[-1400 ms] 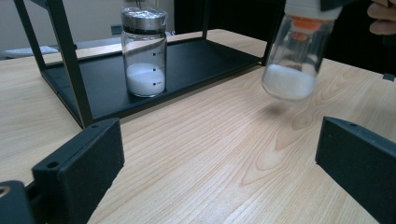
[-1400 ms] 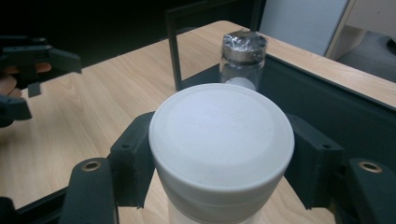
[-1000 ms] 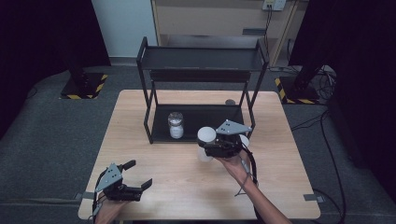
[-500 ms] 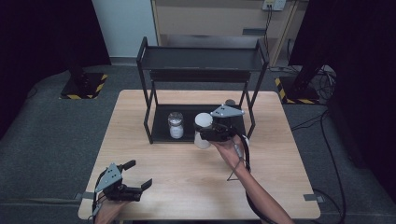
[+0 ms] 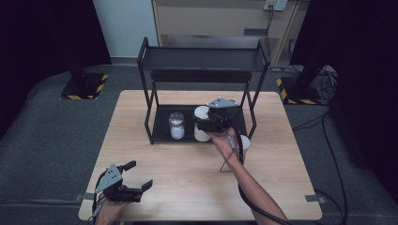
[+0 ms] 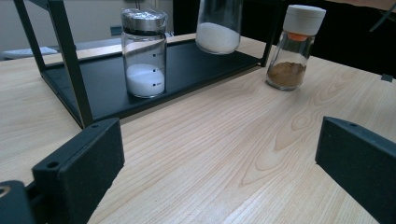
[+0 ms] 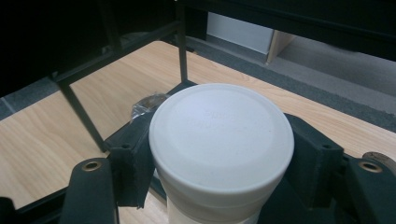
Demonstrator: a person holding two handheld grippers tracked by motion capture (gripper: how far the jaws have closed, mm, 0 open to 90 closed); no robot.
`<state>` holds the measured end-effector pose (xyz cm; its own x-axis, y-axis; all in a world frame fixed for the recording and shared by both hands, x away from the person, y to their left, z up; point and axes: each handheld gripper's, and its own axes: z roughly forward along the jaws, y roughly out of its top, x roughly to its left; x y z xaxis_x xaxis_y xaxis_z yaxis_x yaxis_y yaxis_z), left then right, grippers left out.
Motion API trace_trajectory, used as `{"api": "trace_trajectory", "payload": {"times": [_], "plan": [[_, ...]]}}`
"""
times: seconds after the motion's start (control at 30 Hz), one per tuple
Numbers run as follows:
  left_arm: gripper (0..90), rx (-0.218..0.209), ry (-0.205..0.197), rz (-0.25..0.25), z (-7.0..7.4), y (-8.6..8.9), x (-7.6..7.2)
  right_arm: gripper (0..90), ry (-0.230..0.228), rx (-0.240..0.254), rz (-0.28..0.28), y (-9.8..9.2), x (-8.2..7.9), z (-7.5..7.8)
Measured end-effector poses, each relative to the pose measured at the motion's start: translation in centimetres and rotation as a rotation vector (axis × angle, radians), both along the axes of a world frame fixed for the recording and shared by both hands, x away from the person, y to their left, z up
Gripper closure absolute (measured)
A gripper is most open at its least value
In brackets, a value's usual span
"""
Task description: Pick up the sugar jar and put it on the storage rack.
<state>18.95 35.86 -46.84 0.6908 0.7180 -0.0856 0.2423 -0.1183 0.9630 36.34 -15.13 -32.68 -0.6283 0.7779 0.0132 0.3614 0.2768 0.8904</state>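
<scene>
A black two-tier rack (image 5: pixel 159 136) stands at the back of the wooden table. My right gripper (image 5: pixel 206 123) is shut on a white-lidded jar (image 5: pixel 201 115) of white powder and holds it just above the rack's lower shelf (image 6: pixel 187 60). In the right gripper view the white lid (image 7: pixel 222 126) sits between the jaws of my right gripper (image 7: pixel 222 156). A silver-lidded jar (image 5: pixel 176 125) with white powder stands on the shelf, left of the held jar (image 6: pixel 219 28). Near the table's front left corner my left gripper (image 5: pixel 136 180) stays open, nothing between its jaws.
A white-capped jar of brown powder (image 6: pixel 294 46) stands on the table just right of the rack (image 5: pixel 244 143). The rack's posts (image 6: pixel 70 60) frame the shelf opening, with the top shelf (image 5: pixel 202 58) overhead. A wooden cabinet (image 5: pixel 211 18) is behind the table.
My right gripper has carried the white-lidded jar away from the person, from in front of the rack to over its lower shelf. The left gripper has not moved.
</scene>
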Motion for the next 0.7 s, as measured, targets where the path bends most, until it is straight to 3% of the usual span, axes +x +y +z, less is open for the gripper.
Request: {"api": "trace_trajectory", "payload": {"times": [0.27,0.7], "plan": [[0.4,0.002,-0.001,0.000,0.0,0.0,0.0,34.2,0.006,-0.016,-0.050,1.5,0.9,-0.5],[0.4,0.004,-0.004,-0.003,0.0,0.0,0.0,34.2,0.029,-0.030,-0.097,2.8,2.2,-2.5]]}}
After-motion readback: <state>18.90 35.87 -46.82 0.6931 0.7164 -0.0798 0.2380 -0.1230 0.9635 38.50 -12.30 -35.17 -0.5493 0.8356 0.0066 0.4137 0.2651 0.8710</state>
